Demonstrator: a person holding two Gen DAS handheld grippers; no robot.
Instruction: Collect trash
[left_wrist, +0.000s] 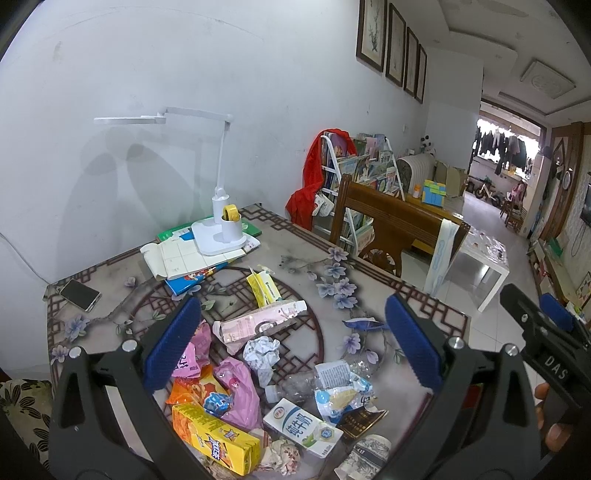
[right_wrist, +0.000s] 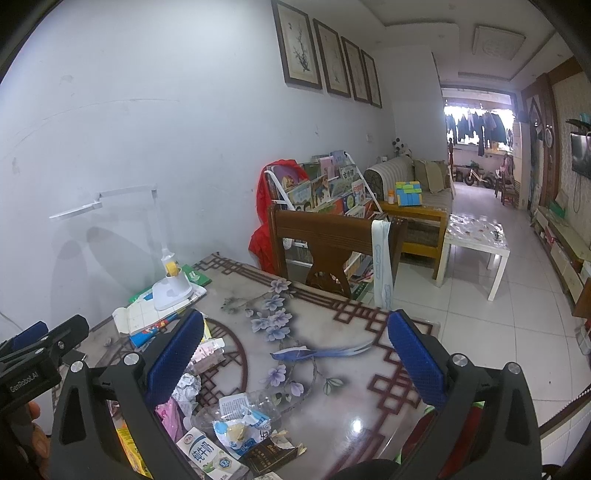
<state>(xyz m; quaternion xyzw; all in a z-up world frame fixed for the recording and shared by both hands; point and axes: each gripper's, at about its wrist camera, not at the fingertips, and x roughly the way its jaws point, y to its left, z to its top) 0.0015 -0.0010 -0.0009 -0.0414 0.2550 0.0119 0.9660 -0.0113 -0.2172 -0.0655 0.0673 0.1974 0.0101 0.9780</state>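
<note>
Trash lies heaped on the patterned table (left_wrist: 369, 295): a yellow snack box (left_wrist: 214, 437), a white milk carton (left_wrist: 303, 426), pink wrappers (left_wrist: 240, 391), an orange wrapper (left_wrist: 195, 391), crumpled paper (left_wrist: 262, 350), a crushed clear bottle (left_wrist: 314, 380) and a pink flattened carton (left_wrist: 258, 323). My left gripper (left_wrist: 291, 349) is open and empty, held above the heap. My right gripper (right_wrist: 295, 360) is open and empty over the table's right part; the milk carton (right_wrist: 203, 456) and crushed bottle (right_wrist: 243, 406) show at its lower left.
A white desk lamp (left_wrist: 221, 229) stands on books (left_wrist: 184, 258) at the back. A phone (left_wrist: 79, 294) lies at the left. A wooden chair (right_wrist: 332, 251) stands behind the table, with a bookshelf (right_wrist: 325, 192) and a white side table (right_wrist: 476, 236) beyond.
</note>
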